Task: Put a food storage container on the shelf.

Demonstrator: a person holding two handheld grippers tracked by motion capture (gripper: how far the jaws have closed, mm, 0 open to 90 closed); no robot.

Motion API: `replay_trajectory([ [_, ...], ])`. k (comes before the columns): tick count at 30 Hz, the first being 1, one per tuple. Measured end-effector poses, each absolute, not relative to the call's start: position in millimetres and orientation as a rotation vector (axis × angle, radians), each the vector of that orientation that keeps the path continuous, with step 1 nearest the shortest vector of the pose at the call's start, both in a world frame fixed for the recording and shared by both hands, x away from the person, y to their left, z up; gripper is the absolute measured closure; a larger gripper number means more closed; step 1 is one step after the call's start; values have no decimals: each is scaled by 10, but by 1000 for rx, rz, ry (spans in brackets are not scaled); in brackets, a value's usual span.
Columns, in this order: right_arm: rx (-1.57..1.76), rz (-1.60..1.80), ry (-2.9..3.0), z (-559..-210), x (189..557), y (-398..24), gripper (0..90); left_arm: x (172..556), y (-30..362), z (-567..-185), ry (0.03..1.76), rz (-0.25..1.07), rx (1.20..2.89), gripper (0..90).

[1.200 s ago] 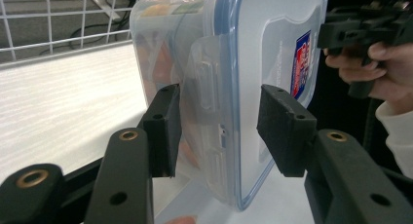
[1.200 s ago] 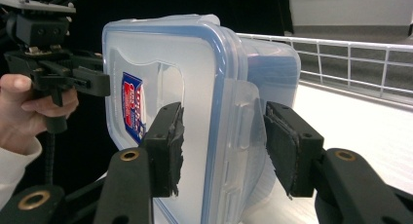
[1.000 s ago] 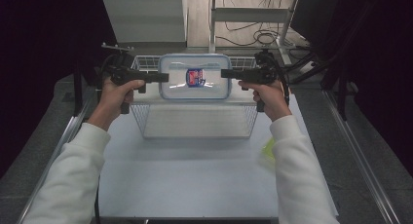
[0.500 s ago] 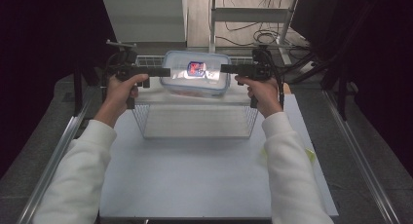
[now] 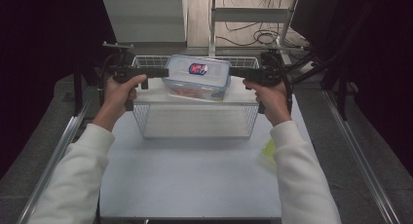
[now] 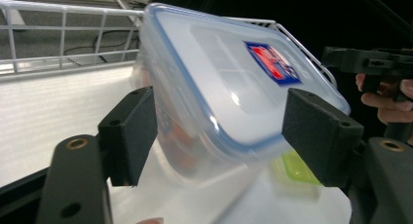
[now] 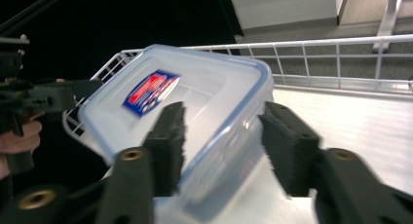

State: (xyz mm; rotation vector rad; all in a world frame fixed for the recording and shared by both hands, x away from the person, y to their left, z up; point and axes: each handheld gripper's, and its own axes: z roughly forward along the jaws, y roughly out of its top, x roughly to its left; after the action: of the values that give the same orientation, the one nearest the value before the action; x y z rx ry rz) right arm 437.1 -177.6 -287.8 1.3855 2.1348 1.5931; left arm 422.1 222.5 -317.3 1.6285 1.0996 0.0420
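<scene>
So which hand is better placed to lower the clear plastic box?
Right: the right hand-held gripper, jaws just closing, grips the clear plastic box; the left hand-held gripper has jaws just opening, standing clear.

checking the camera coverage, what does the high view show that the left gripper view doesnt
High view alone: both white sleeves, the white table top and the whole wire basket.

Left gripper view alone: that gripper's black pads up close, standing off the box, the jaws having just opened.

Both: the lidded clear box with its red and blue label, tilted over the basket, and the right gripper at its far end.
</scene>
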Motion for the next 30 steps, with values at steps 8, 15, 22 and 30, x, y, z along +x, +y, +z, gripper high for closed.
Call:
replay_trajectory([
  [8, 1262, 1553, 2272, -3053, 4071, -1884, 852, 3897, 2229, -3239, 1051, 59, 1701, 261],
  [15, 1110, 1473, 2418, -3277, 3923, -1603, 889, 3728, 2207, -3349, 1022, 55, 1729, 267],
  [22, 1087, 1452, 2444, -3357, 3980, -1377, 890, 3682, 2197, -3423, 1012, 42, 1734, 265],
  [30, 1160, 1438, 2387, -3363, 4124, -1374, 891, 3667, 2232, -3500, 1020, 19, 1731, 259],
])
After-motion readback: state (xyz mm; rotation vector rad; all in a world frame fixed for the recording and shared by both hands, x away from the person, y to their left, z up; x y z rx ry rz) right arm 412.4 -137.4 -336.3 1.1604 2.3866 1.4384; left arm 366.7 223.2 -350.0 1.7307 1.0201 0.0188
